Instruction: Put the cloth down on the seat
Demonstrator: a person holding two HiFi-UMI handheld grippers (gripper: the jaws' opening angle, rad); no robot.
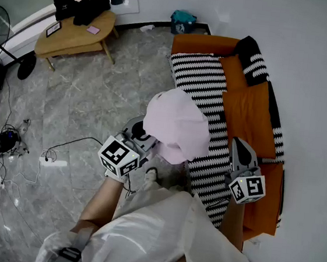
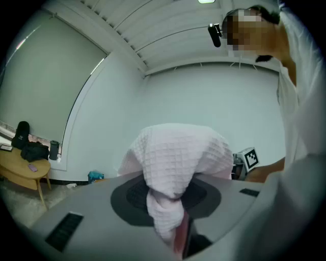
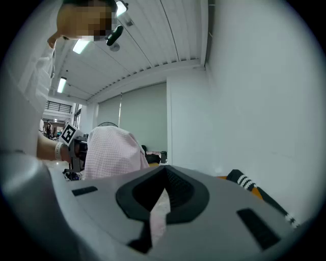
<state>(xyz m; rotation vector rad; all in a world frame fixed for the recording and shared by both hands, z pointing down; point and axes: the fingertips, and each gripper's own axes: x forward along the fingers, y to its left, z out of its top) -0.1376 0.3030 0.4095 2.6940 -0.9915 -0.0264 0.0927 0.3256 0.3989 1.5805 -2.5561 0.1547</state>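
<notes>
A pale pink waffle-weave cloth (image 1: pixel 178 126) hangs bunched in the air over the front edge of the sofa seat (image 1: pixel 207 85), which has a black-and-white striped cover. My left gripper (image 1: pixel 144 136) is shut on it. In the left gripper view a twisted neck of the cloth (image 2: pixel 175 163) is pinched between the jaws and the rest billows over their tips. My right gripper (image 1: pixel 236 143) points upward above the seat's right side, apart from the cloth, with its jaws together and nothing held. The right gripper view shows the cloth (image 3: pixel 112 153) off to its left.
Orange back cushions (image 1: pixel 247 113) line the sofa's right side, with a striped pillow (image 1: pixel 254 61) at the far end. A low wooden table (image 1: pixel 74 38) with dark items stands far left. Cables (image 1: pixel 10 139) lie on the grey floor. A teal bag (image 1: pixel 183 21) sits by the wall.
</notes>
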